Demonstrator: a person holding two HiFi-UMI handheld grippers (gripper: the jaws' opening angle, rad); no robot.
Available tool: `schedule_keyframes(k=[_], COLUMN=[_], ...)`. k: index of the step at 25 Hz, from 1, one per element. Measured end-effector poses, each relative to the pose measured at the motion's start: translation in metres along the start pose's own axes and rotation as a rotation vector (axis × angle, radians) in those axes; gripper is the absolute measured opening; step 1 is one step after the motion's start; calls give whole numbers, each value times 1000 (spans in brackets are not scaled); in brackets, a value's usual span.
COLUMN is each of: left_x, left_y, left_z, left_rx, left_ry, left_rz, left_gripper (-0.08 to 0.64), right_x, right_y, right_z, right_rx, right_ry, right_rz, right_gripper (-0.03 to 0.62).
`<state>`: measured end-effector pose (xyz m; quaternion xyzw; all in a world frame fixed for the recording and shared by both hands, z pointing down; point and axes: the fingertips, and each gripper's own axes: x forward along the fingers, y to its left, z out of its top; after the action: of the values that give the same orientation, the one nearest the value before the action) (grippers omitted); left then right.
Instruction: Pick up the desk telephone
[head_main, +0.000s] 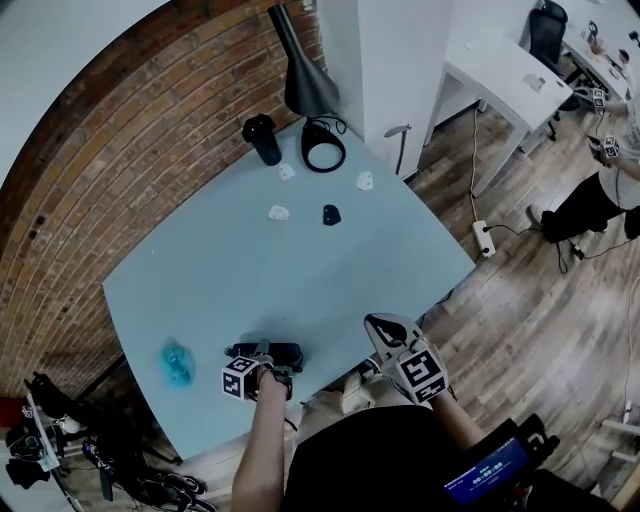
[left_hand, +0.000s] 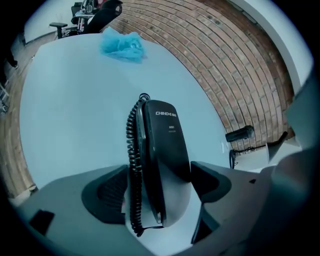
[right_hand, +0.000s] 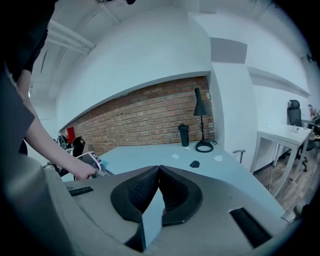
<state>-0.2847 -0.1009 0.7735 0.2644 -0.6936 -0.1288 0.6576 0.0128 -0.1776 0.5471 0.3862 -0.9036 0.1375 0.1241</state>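
The black desk telephone (head_main: 272, 354) lies on the pale blue table (head_main: 250, 280) close to its near edge. In the left gripper view the telephone (left_hand: 165, 145) runs lengthwise between the jaws, its coiled cord (left_hand: 132, 150) against the left side. My left gripper (head_main: 264, 352) (left_hand: 157, 182) stands wide around it, jaws on either side, and I see no firm squeeze. The phone rests on the table. My right gripper (head_main: 384, 326) (right_hand: 159, 187) hovers at the table's near right edge, jaws together with nothing in them.
A crumpled blue cloth (head_main: 177, 362) (left_hand: 121, 45) lies left of the phone. At the far end stand a black bottle (head_main: 262, 138) and a desk lamp (head_main: 324, 147), with small white scraps (head_main: 278, 212) and a black piece (head_main: 331, 214). A brick wall borders the left; a person (head_main: 600, 195) sits at far right.
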Motion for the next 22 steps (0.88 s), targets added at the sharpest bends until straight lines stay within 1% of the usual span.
schedule_keyframes(k=[3, 6, 9, 11, 12, 13, 17, 19, 22], left_x=[2, 8, 11, 8, 6, 4, 4, 3, -1], left_y=[1, -2, 1, 8, 10, 11, 11, 11, 14], left_z=[1, 1, -1, -4, -5, -6, -8, -9, -10], left_rx=[-11, -29, -17, 23, 47, 68, 128, 138, 138], left_ry=[-14, -25, 5, 33, 37, 34, 24, 24, 19], left_rz=[57, 123, 224, 297, 319, 328, 314, 305, 271], left_gripper=[422, 445, 460, 432, 391, 359, 357, 356, 354], right_x=[-4, -6, -8, -10, -12, -13, -16, -17, -21], right_y=[-6, -13, -16, -17, -18, -20, -27, -26, -20], right_z=[-5, -6, -6, -5, -6, -7, -11, -13, -17], right_rx=[11, 21, 28, 26, 25, 26, 41, 41, 30], right_ry=[6, 5, 3, 3, 4, 6, 14, 19, 24], right_rz=[-14, -28, -38, -39, -41, -45, -56, -52, -34], right_gripper=[14, 14, 14, 14, 14, 14, 14, 14, 14])
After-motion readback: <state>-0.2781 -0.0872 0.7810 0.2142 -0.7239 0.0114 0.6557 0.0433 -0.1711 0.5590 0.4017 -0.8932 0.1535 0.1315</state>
